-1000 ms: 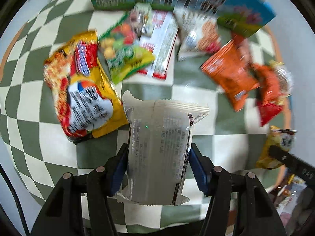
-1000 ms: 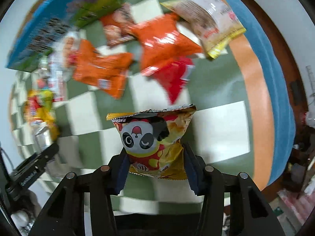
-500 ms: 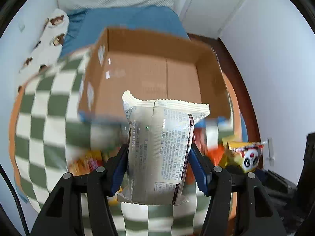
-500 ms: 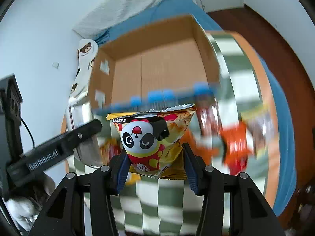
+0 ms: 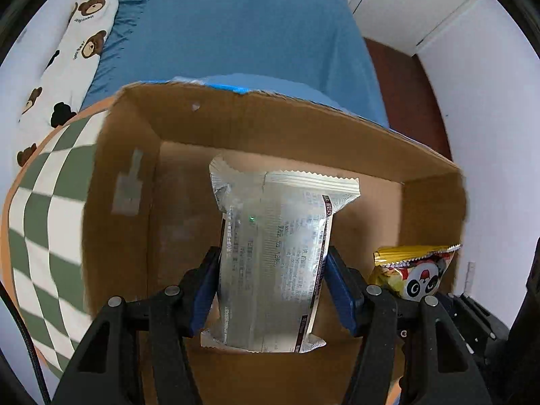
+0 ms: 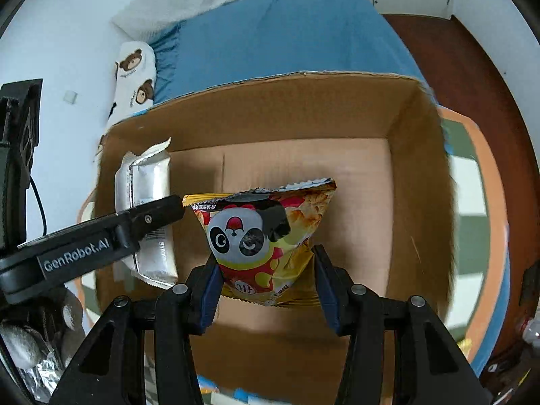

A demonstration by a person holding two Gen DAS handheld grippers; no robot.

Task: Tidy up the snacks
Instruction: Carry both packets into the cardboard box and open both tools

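A blue bed (image 5: 243, 27) is filling the background of both views, with a white bear-print pillow (image 5: 67, 50) lying along its left edge. A green-and-white checked cloth with an orange border (image 5: 44, 209) is covering the tabletop to the left of the box in the left wrist view and is showing again at the right edge of the right wrist view.

An open cardboard box (image 5: 290, 125) is sitting on that cloth, just in front of the bed. Its brown floor is showing bare wherever the packets are not blocking it, and a grey strip of tape is sticking to its left inner wall.

The left gripper (image 5: 273, 293) is pointing steeply down over the left part of the box interior. Its jaws are clamping a silver foil snack packet (image 5: 273, 263) by both long sides, so that the packet is hanging upright with its crimped top seal farthest from the camera. In the right wrist view the same packet (image 6: 148, 182) is appearing at the left side of the box, partly crossed by a black finger of the left gripper.

The right gripper (image 6: 266, 276) is pointing down over the middle of the box. Its jaws are pinching the lower part of a yellow panda-print chip bag (image 6: 263, 233), which is flaring wider toward its sealed top. In the left wrist view this bag (image 5: 415, 273) is showing just to the right of the silver packet, over the box's right part.

Whether either packet is touching the box floor cannot be told.
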